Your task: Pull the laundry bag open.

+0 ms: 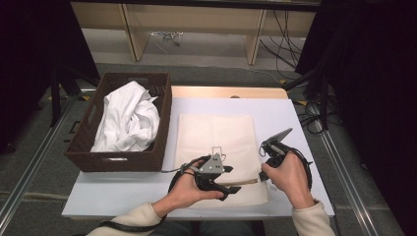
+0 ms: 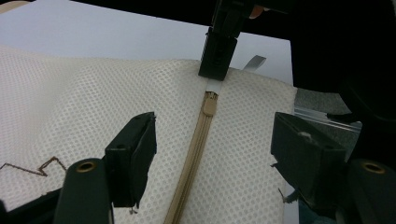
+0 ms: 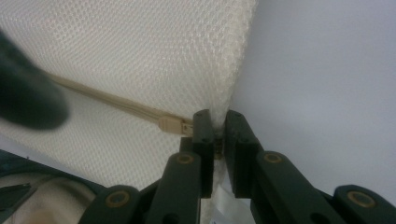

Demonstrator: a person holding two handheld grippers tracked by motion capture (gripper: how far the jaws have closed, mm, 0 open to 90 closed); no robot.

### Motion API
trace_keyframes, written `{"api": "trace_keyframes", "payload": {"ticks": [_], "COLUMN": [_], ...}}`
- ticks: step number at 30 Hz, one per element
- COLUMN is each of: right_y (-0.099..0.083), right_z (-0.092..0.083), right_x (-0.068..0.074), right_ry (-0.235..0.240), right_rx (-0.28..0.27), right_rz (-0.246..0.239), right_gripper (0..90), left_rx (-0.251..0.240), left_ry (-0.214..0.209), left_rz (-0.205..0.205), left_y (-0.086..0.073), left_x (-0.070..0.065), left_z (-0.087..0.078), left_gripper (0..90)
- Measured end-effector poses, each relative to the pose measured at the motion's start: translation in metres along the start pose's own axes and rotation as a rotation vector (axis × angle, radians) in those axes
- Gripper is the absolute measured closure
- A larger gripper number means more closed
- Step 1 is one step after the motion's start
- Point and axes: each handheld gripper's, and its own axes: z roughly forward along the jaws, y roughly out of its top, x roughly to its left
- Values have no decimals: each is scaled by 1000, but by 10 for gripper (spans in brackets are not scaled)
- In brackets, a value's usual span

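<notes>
A cream mesh bag [image 1: 216, 132] lies flat on the white table [image 1: 290, 123]. A tan zipper [image 1: 243, 182] runs along its near edge. My right gripper [image 1: 263, 175] is shut on the bag's edge at the zipper's end; in the right gripper view the jaws [image 3: 217, 123] pinch the mesh just beside the tan slider [image 3: 170, 125]. My left gripper [image 1: 233, 179] hovers over the zipper with its jaws open. In the left gripper view the zipper [image 2: 196, 154] runs between the two spread jaws [image 2: 212, 130], which do not touch it. Farther along sits the slider [image 2: 209, 103], and beyond it the right gripper [image 2: 218, 56].
A dark wicker basket [image 1: 118, 160] stands at the table's left with crumpled white cloth [image 1: 128, 118] inside. Bare table lies right of the bag, up to the table's right edge. Wooden shelving and cables sit behind the table.
</notes>
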Motion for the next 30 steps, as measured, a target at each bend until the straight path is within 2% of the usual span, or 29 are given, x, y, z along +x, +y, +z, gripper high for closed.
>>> {"api": "trace_keyframes", "payload": {"ticks": [1,6,7,8,10,11,13,15,18,21,23,25,27,28,30], "right_y": [0,0,0,0,0,0,-1,-1,-1,-1,-1,0,-1,-1,0], "right_z": [0,0,0,-2,-3,-3,-2,0,0,-1,0,0,0,0,1], "right_x": [-1,-1,0,4,4,5,4,1,1,1,1,1,1,1,1], "right_ry": [-1,3,2,5,1,0,3,0,1,1,4,2,0,1,-2], "right_rx": [-4,2,4,33,36,39,25,-7,-7,-6,-2,1,-5,-4,9], "right_rz": [-18,-16,-3,48,42,63,46,-4,-4,-4,-5,-5,-4,-4,12], "right_gripper": [845,844,844,844,844,845,845,844,844,844,844,844,844,844,844], "left_rx": [2,15,13,13,16,20,28,27,30,44,35,37,49,45,52], "left_ry": [3,-16,-21,-23,-34,-37,-39,-53,-59,-61,-67,-81,-79,-85,-87], "left_rz": [-1,6,2,2,2,3,12,11,-1,5,-18,-21,-9,-28,-26], "left_y": [0,0,0,1,1,1,2,2,3,3,3,4,4,4,4], "left_x": [-1,-1,-2,-2,-3,-3,-3,-4,-5,-2,-3,-3,-2,-4,-4], "left_z": [2,12,14,16,21,23,27,33,39,44,48,52,54,56,58], "left_gripper": [311,311,311,311,311,311,311,311,312,314,316,318,323,326,332]}}
